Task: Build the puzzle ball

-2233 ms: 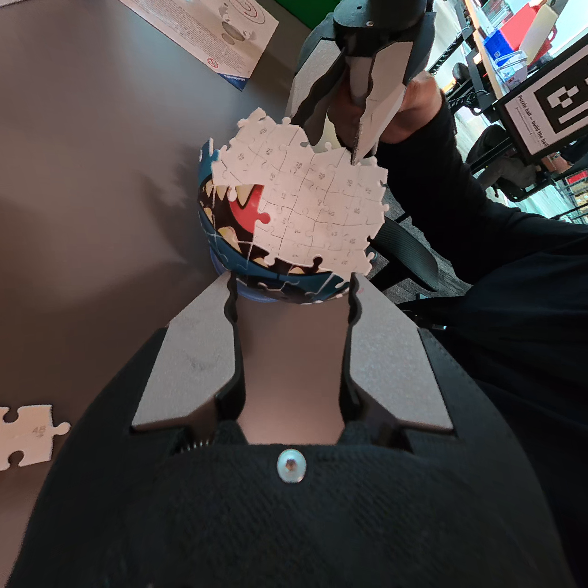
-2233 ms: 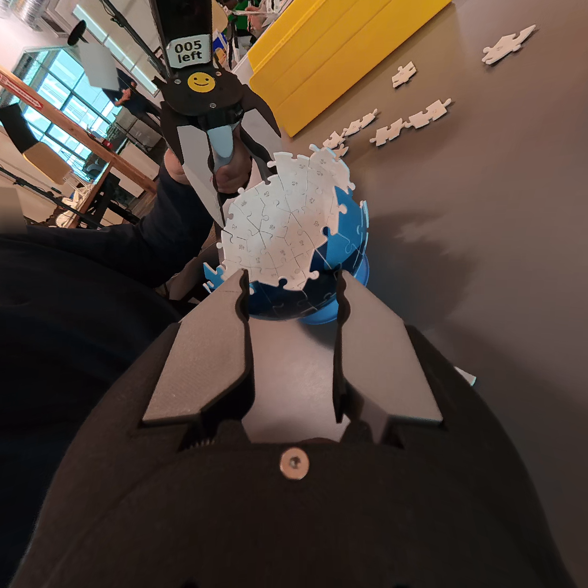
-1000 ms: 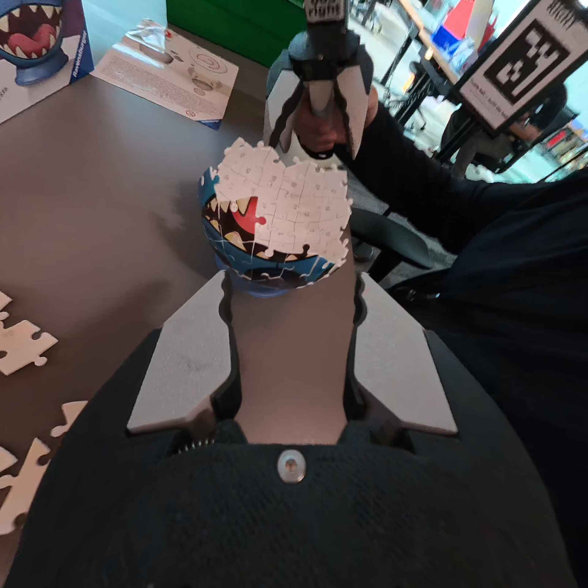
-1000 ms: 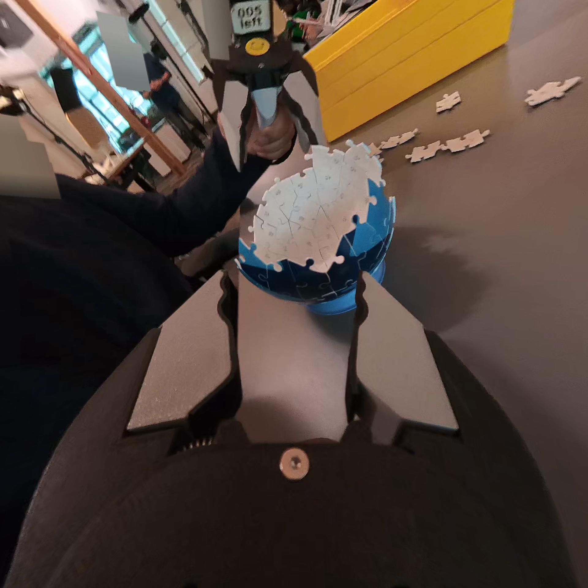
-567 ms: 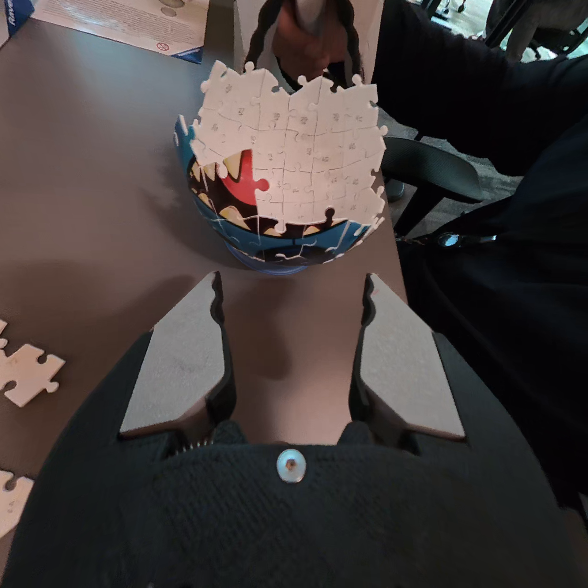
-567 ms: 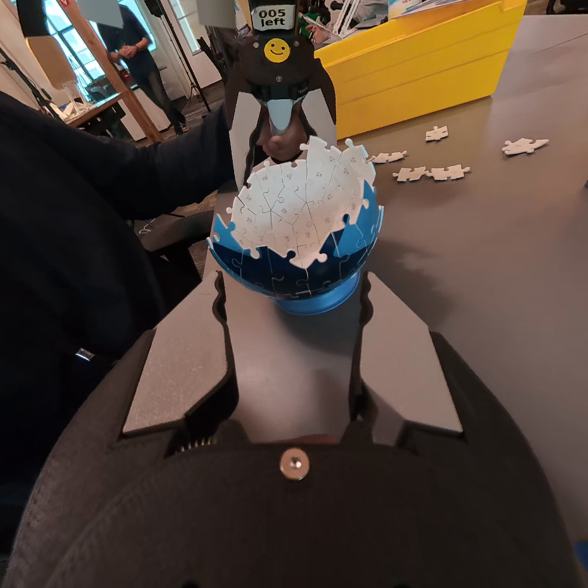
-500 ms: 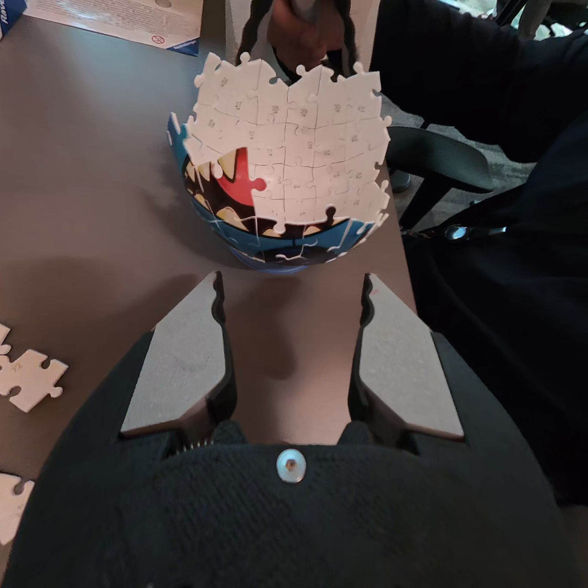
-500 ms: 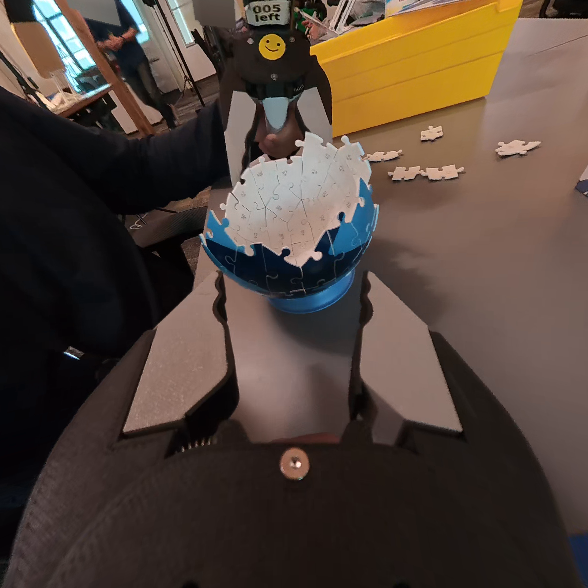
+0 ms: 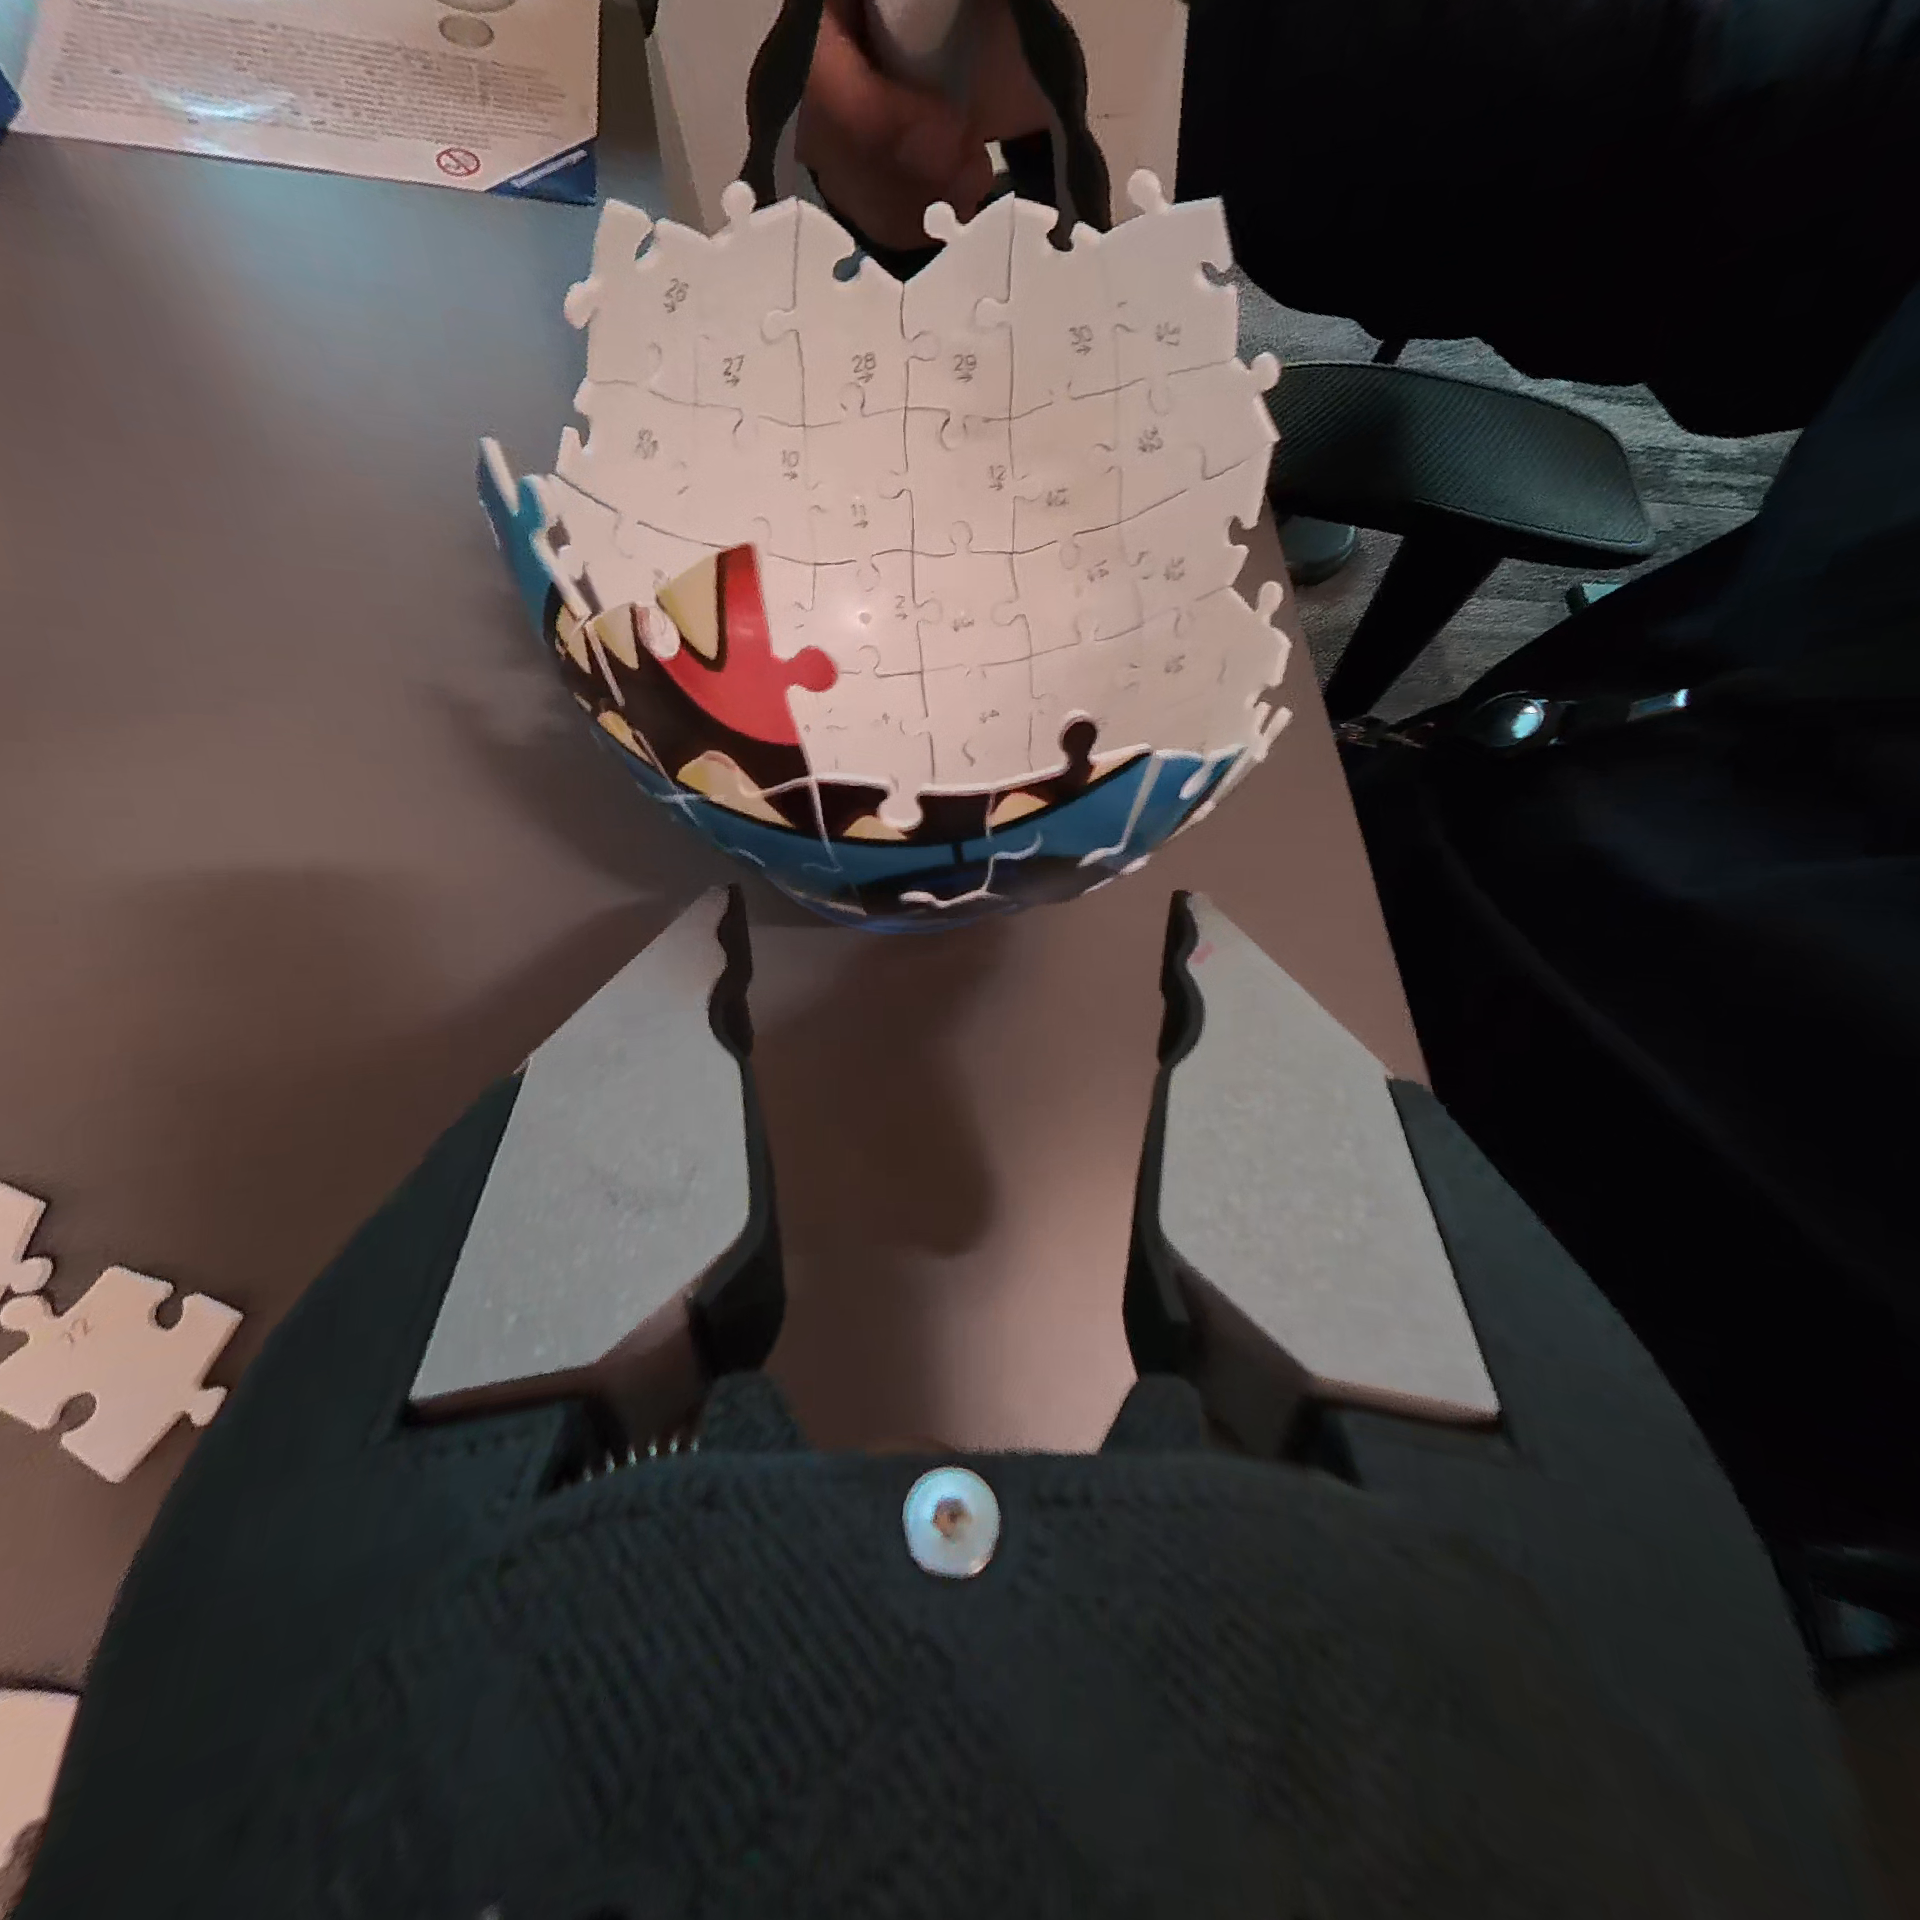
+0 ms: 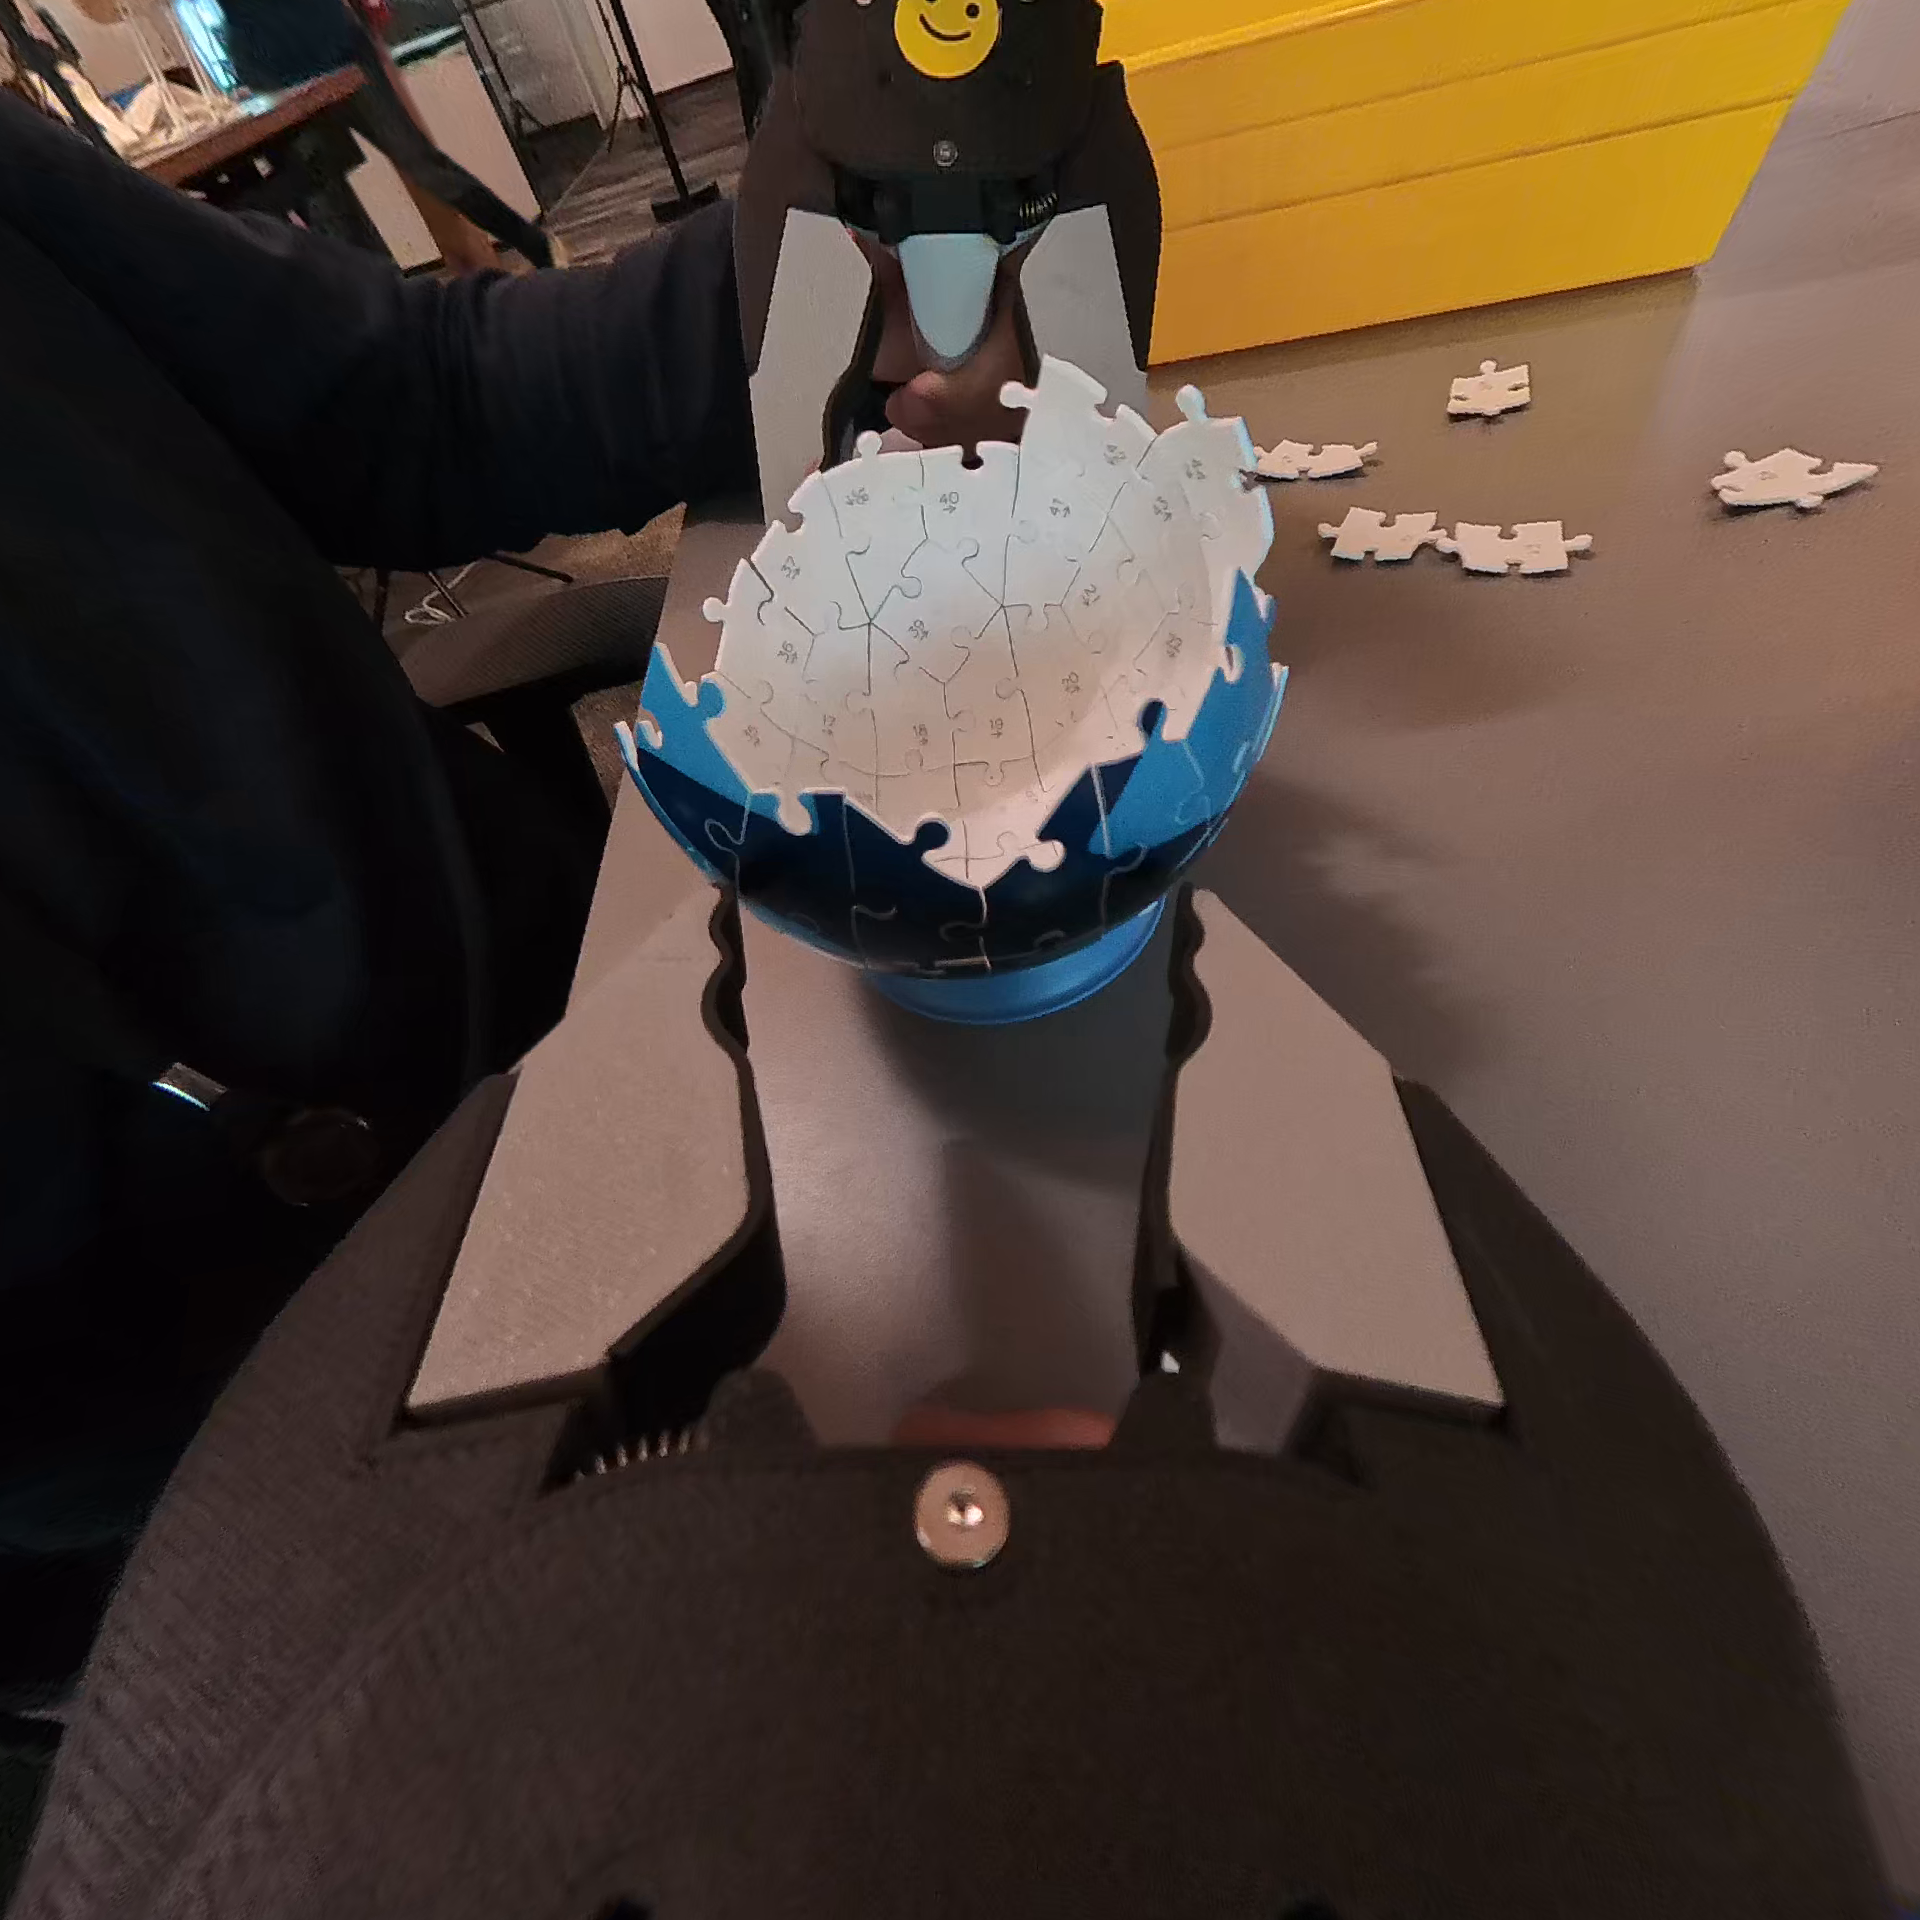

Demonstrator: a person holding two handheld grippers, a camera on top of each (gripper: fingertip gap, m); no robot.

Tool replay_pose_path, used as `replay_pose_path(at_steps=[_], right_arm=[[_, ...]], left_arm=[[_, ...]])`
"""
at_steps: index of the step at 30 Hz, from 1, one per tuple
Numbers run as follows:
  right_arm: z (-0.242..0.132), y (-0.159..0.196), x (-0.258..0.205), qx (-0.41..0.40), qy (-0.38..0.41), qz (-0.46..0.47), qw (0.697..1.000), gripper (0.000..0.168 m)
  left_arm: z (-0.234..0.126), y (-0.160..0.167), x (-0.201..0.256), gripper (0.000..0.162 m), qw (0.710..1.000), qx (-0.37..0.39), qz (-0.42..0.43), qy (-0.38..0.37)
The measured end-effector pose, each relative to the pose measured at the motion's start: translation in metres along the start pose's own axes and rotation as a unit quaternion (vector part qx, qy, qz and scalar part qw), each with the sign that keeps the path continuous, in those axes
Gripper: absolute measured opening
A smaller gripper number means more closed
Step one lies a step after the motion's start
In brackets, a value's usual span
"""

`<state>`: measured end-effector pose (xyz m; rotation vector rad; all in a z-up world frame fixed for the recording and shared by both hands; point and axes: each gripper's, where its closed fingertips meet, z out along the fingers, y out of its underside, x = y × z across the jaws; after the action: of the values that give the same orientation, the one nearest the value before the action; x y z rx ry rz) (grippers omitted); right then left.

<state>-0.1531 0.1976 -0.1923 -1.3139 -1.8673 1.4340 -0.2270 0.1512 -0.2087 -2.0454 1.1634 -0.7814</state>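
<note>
The half-built puzzle ball (image 9: 914, 582) is an open bowl of joined pieces, white inside, blue with a toothed mouth outside. It stands on a blue ring stand (image 10: 1013, 971) near the table's edge. My left gripper (image 9: 956, 935) is open and empty, its fingertips just short of the ball's lower side. My right gripper (image 10: 956, 925) is open and empty on the opposite side, its tips beside the stand. Each gripper shows beyond the ball in the other's view: the right one (image 9: 914, 94), the left one (image 10: 945, 260).
Loose white puzzle pieces (image 9: 104, 1361) lie at the left, and several more (image 10: 1455, 540) lie farther along the table. A yellow bin (image 10: 1455, 177) stands behind them. An instruction leaflet (image 9: 312, 83) lies at the far left. The table edge and a black chair (image 9: 1455, 478) are at my right. One gripper's finger ends stand about 10 cm off the other's.
Both grippers have come lower and closer to the ball from opposite sides, so it looks larger now. Both stayed open. The ball has not moved.
</note>
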Motion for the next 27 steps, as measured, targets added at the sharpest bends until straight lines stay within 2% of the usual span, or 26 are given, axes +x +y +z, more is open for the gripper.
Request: replay_pose_path(at_steps=[13,27], right_arm=[[0.0036,-0.0020,0.0005,-0.005,0.010,-0.053,0.999,0.082],[0.0050,-0.0073,0.0035,-0.004,0.034,-0.111,0.993,0.085]], left_arm=[[-0.0002,-0.0036,-0.0054,0.071,0.999,0.005,0.035,-0.029],[-0.0033,-0.0050,-0.0103,0.072,0.994,0.017,0.081,-0.070]])
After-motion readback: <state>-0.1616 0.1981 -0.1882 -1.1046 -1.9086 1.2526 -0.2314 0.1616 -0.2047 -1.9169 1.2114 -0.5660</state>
